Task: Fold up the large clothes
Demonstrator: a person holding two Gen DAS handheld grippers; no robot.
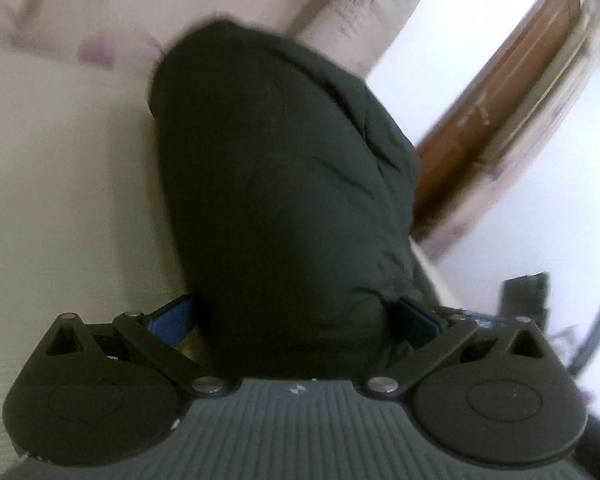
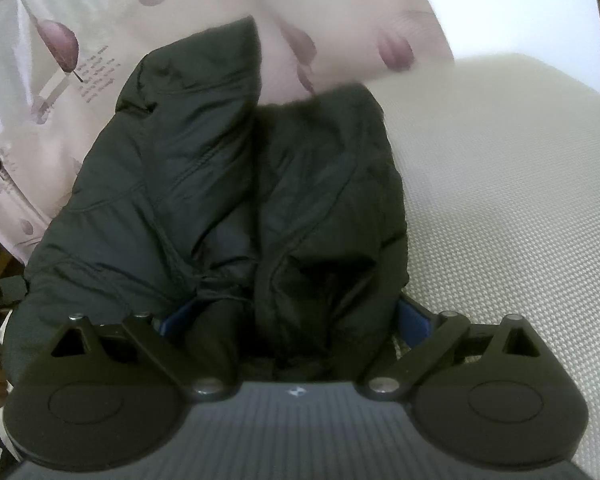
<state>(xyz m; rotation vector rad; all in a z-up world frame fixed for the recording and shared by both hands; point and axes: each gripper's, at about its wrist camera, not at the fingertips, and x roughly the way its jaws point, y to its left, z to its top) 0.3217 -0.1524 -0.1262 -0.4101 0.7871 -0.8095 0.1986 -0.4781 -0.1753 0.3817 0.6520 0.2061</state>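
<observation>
Two grippers, left gripper [image 1: 292,320] and right gripper [image 2: 296,320], each clamped on black jacket [image 2: 220,184] bulk, lifted over cream mattress [image 2: 500,200]. Slick padding may slip out.

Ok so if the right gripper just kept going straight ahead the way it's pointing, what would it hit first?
The black jacket itself: the right gripper already has bunched fabric between its fingers, and the jacket fills the line ahead. Beyond it is probably the leaf-print bedding, though depth is hard to judge.
</observation>
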